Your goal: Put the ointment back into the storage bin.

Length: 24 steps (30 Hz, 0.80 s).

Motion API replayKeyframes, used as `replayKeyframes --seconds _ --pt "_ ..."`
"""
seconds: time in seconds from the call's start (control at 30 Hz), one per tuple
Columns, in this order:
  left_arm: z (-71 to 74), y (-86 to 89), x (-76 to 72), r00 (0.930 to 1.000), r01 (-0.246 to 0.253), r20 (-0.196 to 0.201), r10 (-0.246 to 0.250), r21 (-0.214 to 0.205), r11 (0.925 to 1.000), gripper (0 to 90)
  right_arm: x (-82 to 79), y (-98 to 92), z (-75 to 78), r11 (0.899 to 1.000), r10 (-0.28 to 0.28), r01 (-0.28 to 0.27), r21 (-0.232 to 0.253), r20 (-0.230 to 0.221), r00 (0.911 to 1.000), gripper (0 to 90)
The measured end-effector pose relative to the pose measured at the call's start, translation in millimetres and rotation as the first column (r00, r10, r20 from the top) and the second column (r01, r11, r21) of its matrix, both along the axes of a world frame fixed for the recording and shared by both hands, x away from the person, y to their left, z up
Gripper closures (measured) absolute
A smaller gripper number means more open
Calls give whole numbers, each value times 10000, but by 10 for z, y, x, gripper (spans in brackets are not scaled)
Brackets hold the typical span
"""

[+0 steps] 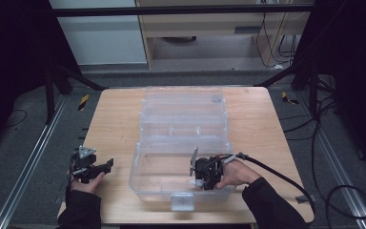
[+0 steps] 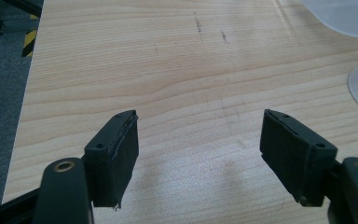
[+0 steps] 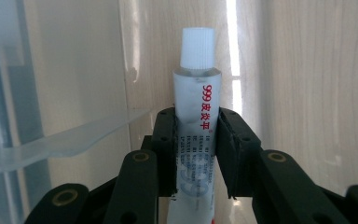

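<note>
Table: I am looking down on one wooden table (image 1: 119,124), light in grain, and it is carrying everything I am working with.
Box: one clear plastic box (image 1: 140,177) is sitting in the middle of the table with its lid (image 1: 183,102) lying open behind it, away from me; I am counting one white latch (image 1: 182,201) on its near wall.
Hands: two hands in dark sleeves are coming in from my side, the left hand (image 1: 86,183) over the bare wood left of the box, the right hand (image 1: 236,175) at the box's near right corner.
Grippers: I am running two.
Left gripper: the left gripper (image 2: 200,149) is idling over bare table beside the box, its two pads standing well apart with nothing but wood grain between them.
Right gripper: the right gripper (image 3: 196,154) is reaching inside the box and is clamping on the tube, one pad pressing each side of it.
Tube: one small white tube (image 3: 196,126) with red lettering is sticking up between the right pads, and the box's clear walls are showing around it in the right gripper view.
Cap: one ribbed white cap (image 3: 197,48) is sitting on the tube's far end, clear of the pads.
</note>
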<state>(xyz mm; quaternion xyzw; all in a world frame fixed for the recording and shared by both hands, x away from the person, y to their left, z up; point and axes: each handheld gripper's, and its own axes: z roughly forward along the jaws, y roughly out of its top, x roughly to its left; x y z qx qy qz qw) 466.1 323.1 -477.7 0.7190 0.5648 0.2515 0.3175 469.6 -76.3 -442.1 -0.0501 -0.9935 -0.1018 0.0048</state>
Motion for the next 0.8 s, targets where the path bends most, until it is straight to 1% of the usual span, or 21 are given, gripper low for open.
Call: replayKeyframes --seconds 0.33,0.5,0.6,0.67,0.7,0.73,0.77,0.8 --pt "-2 2 1 10000 -12 -23 12 -17 10000 278 -16 38 -52 9996 57 -62 -258 -197 9998 696" --pt "-1 1 1 10000 0 -9 0 -3 10000 278 -10 26 -37 9999 11 -14 -171 -197 9998 690" --pt "-1 3 0 10000 -1 -13 1 -9 10000 278 -9 10 0 9999 -57 56 -93 -117 9999 684" --pt "-1 3 0 10000 -2 -14 2 -9 10000 278 -3 -20 57 9998 -120 120 177 32 9999 673" --pt "-1 3 0 10000 -2 -14 2 -9 10000 278 -3 -20 57 9998 -120 120 177 32 9999 673" --pt "-1 1 -1 10000 -11 -16 11 -32 10000 278 -2 -34 80 9994 -170 167 293 94 9998 672" --pt "0 0 0 10000 5 -12 -5 -10 10000 278 7 -69 140 9985 -308 297 463 222 9993 664" --pt "-1 -2 0 10000 14 -20 -14 -15 10000 278 7 -83 165 9976 -429 415 550 254 9988 659"
